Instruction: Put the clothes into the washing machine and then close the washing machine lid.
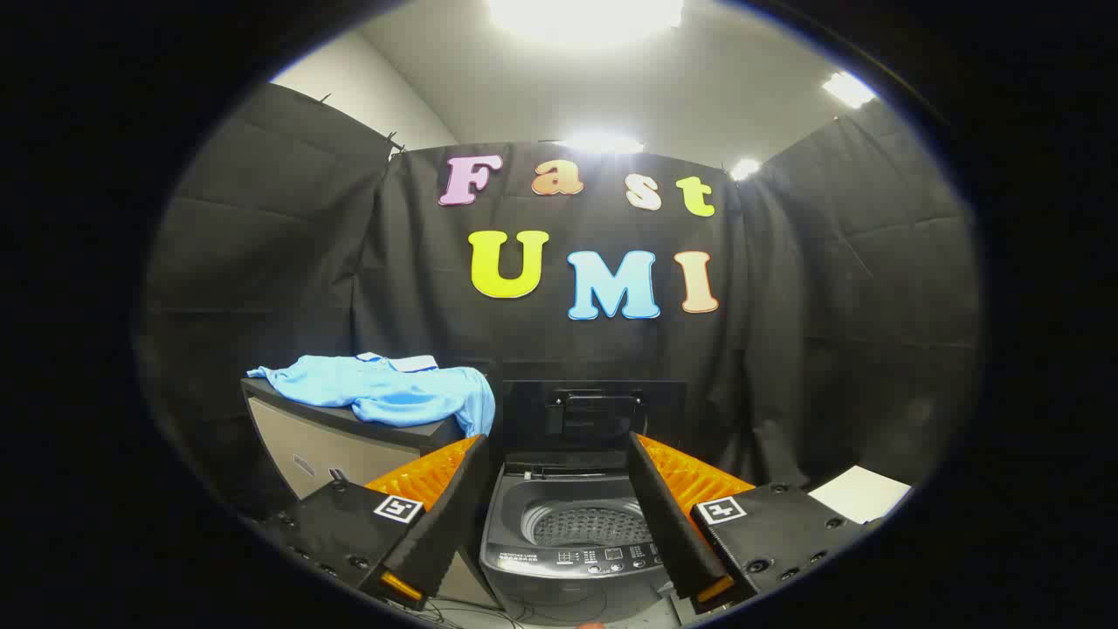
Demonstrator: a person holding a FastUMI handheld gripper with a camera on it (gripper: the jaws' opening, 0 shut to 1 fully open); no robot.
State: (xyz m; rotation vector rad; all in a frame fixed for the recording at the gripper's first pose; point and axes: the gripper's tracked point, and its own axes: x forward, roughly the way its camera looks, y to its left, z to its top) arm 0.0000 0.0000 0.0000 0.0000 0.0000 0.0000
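Blue shirt point(393, 390) draped (crumpled), washing machine point(568, 542) open

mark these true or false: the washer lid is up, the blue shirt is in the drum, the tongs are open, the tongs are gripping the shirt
1. The washing machine lid is up: true.
2. The blue shirt is in the drum: false, it lies on the cabinet beside the machine.
3. The tongs are open: true, the fingers stand wide apart with the drum between them.
4. The tongs are gripping the shirt: false, they hold nothing; the shirt is beyond the fingers.
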